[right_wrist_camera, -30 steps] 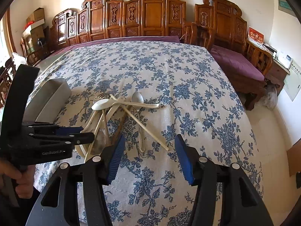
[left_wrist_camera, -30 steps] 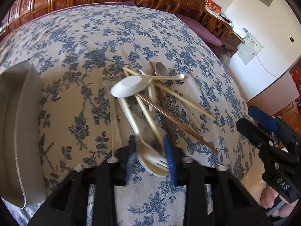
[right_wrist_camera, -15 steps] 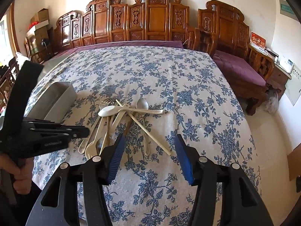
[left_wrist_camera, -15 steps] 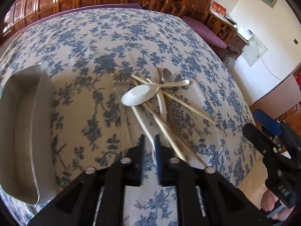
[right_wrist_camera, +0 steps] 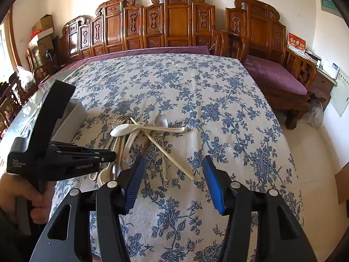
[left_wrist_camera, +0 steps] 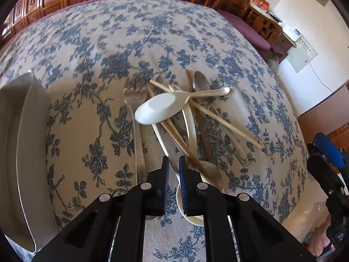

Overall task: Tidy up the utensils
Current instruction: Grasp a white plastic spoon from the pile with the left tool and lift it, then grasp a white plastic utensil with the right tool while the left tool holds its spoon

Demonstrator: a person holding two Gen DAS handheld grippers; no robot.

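While the utensils lie heaped near the front edge of the flower-patterned tabletop (right_wrist_camera: 196, 91), the left gripper (left_wrist_camera: 173, 170) is seen nearly closed, its 2 blue-padded fingers pinched on the thin handle of a cream utensil (left_wrist_camera: 162, 140) that runs up into the pile; whether that handle belongs to a spoon or a fork cannot be told, since its near end is hidden under the gripper. A pale rounded bowl (left_wrist_camera: 192, 217) shows just below the right finger. Across the top of the heap a white soup spoon (left_wrist_camera: 159, 108) is laid, bowl to the left, with light wooden chopsticks (left_wrist_camera: 226, 123) crossing beneath it, a metal fork (left_wrist_camera: 135, 91) just to its left and a metal spoon (left_wrist_camera: 201, 81) behind. A grey tray (left_wrist_camera: 32, 118) is set at the left of the tabletop — apart from the pile.

The right gripper (right_wrist_camera: 173, 181) is held wide open and holds nothing, hovering over bare cloth at the front, just right of the heap — the long chopstick (right_wrist_camera: 172, 157) ends between its fingers in the right wrist view.
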